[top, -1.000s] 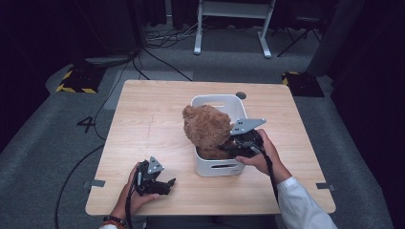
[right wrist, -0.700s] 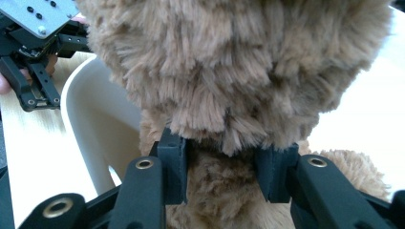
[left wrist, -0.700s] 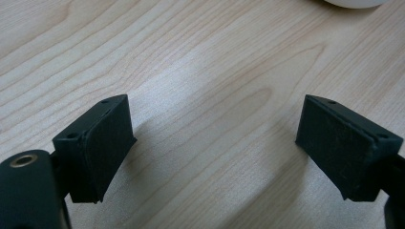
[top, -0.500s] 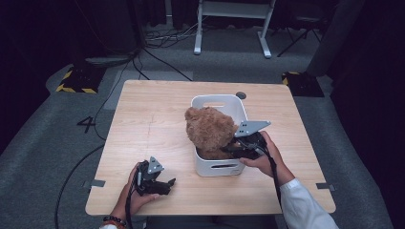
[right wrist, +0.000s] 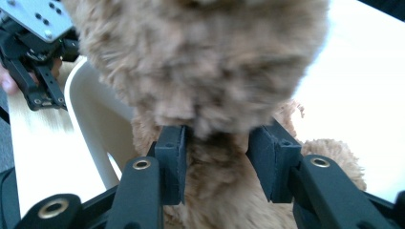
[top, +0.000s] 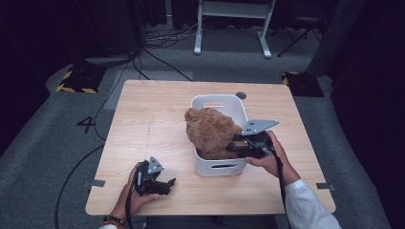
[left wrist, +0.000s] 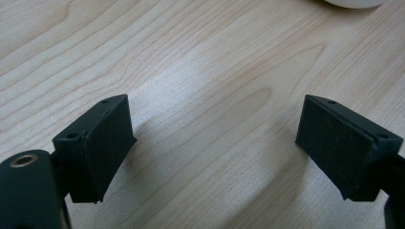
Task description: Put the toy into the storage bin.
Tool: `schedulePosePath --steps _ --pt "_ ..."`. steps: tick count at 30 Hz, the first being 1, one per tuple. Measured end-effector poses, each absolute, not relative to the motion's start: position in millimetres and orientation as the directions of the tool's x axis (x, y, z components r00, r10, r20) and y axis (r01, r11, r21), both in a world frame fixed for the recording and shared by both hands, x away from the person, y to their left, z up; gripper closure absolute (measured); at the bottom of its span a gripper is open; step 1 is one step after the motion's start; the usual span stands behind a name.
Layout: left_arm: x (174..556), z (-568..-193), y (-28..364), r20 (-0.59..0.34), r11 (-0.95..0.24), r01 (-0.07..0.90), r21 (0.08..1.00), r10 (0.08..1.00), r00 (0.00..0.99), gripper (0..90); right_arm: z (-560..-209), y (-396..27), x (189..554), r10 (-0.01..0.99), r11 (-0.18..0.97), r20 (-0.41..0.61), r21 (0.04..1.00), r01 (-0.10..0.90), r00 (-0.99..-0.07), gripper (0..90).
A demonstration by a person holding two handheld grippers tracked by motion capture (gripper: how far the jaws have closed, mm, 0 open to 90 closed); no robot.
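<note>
- High view: your right hand (top: 267, 160) comes in from the near right, wrist turned inward, and holds the right gripper (top: 239, 145) level over the near right corner of the white bin (top: 217, 167), pointing left into it. The brown plush bear (top: 210, 132) sits in the bin's near half, its head rising above the rim and leaning left. The bin stands right of the middle of the wooden table (top: 143, 119).
- High view: your left hand (top: 136, 193) rests at the near left edge of the table, palm wrapped around the left gripper (top: 167, 183), which lies low and points right, well apart from the bin.
- Left gripper view: the jaws stand wide apart just above bare wood with nothing between them; a sliver of the bin shows at the far edge.
- Right gripper view: the jaws have just been opening, yet the pads (right wrist: 174, 162) still press the bear's fur at its neck, under the head, so the grip remains clamped on the toy. The bin wall curves at the left.
</note>
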State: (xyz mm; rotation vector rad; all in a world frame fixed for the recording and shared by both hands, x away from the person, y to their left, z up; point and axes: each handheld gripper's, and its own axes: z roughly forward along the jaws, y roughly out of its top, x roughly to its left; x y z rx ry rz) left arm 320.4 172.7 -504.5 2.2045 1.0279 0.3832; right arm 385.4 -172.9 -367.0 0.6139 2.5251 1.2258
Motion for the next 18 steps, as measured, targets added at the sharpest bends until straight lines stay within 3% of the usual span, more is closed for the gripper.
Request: schedulePosePath --steps 18 --pt "320 -505 173 -0.014 -0.468 0.566 0.678 0.762 0.647 12.4 -364 -192 382 0.497 0.543 -0.071 0.803 0.247 -0.865 44.7"
